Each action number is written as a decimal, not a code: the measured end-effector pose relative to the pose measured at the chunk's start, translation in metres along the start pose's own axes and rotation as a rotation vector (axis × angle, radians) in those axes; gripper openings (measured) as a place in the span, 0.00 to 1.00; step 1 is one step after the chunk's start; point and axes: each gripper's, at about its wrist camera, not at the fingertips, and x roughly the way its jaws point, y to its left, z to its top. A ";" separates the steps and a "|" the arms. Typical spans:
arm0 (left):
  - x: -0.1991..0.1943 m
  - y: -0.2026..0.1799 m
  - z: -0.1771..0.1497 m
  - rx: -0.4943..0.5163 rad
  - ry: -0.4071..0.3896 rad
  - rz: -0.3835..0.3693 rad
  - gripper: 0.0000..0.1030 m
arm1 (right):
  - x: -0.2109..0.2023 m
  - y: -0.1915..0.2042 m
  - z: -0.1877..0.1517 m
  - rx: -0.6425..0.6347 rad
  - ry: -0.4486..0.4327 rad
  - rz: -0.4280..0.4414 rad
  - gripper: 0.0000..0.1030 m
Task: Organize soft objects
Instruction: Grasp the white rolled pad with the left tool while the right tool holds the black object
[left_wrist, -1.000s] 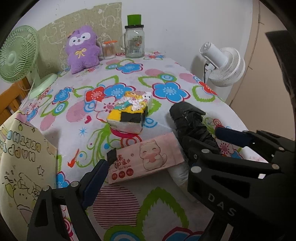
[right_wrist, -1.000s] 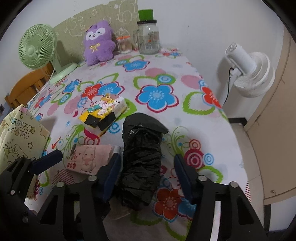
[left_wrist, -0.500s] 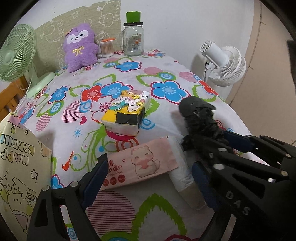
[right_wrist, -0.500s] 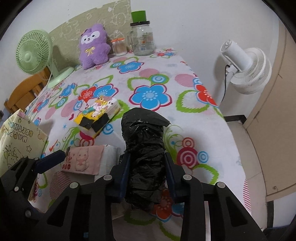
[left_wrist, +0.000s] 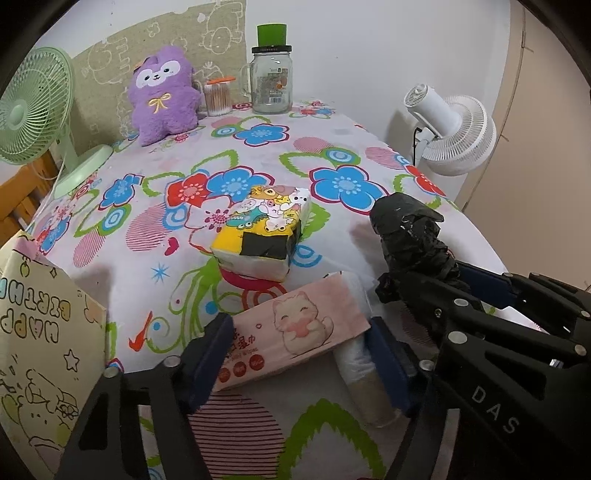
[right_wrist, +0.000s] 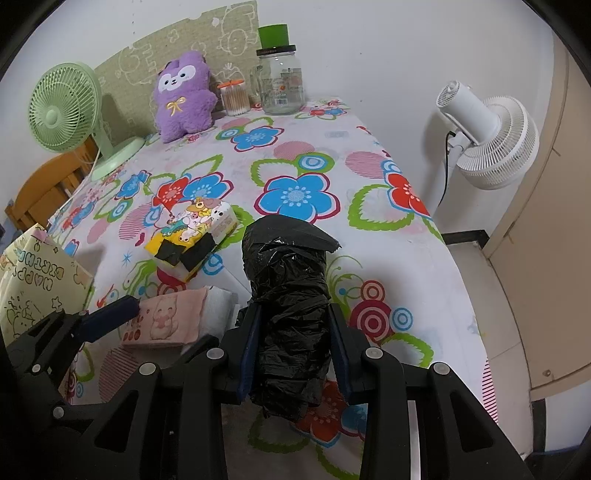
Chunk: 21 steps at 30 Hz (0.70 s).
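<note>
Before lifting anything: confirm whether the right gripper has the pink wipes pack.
No, the right gripper is clamped on the black bag roll; the pink wipes pack lies beside it.

The right gripper (right_wrist: 293, 347) closed its open jaws onto the black bag roll (right_wrist: 288, 295). The left gripper (left_wrist: 299, 354) narrowed around the pink wipes pack (left_wrist: 295, 332).

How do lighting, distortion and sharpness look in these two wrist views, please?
Left wrist view: even soft light, faint shadows, strong fisheye bending at the table edge, black corners. Right wrist view: sharp throughout, small glints on the black bag, white fan slightly bright.
</note>
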 end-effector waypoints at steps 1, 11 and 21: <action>0.000 0.000 0.000 0.003 0.000 -0.004 0.65 | 0.000 0.001 0.000 -0.001 -0.001 0.000 0.37; -0.015 -0.004 -0.003 0.031 -0.012 -0.052 0.27 | -0.007 0.010 -0.001 -0.017 -0.015 -0.003 0.37; -0.025 -0.015 -0.016 0.049 -0.013 -0.030 0.45 | -0.017 0.011 -0.011 -0.014 -0.024 -0.003 0.37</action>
